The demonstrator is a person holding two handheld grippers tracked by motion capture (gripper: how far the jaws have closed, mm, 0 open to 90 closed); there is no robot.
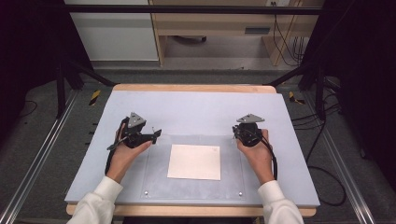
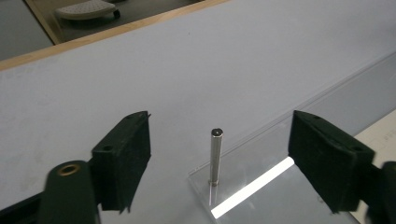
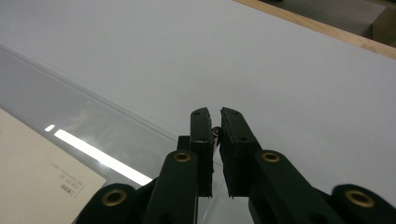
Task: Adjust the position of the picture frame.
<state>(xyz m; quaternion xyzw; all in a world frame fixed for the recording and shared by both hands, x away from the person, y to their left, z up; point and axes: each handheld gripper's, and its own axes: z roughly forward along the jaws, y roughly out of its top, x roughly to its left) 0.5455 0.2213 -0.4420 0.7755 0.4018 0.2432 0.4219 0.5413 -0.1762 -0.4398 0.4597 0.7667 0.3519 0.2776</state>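
Clear acrylic sheet (image 1: 159, 186) lies flat on grey table (image 1: 196, 107), cream paper card (image 1: 194, 161) on top at centre. Thin metal pin (image 2: 215, 156) stands upright at sheet's far left corner, long axis vertical. Left tool (image 2: 219, 163) straddles pin, jaws spread wide, pin centred between pads, touching neither. Right tool (image 3: 214, 133) at far right corner, jaws clenched on second pin's top (image 3: 217, 131). In high view, both hands rest level on table beside sheet's far corners, left tool (image 1: 155, 135) and right tool (image 1: 236, 132) pointing inward.
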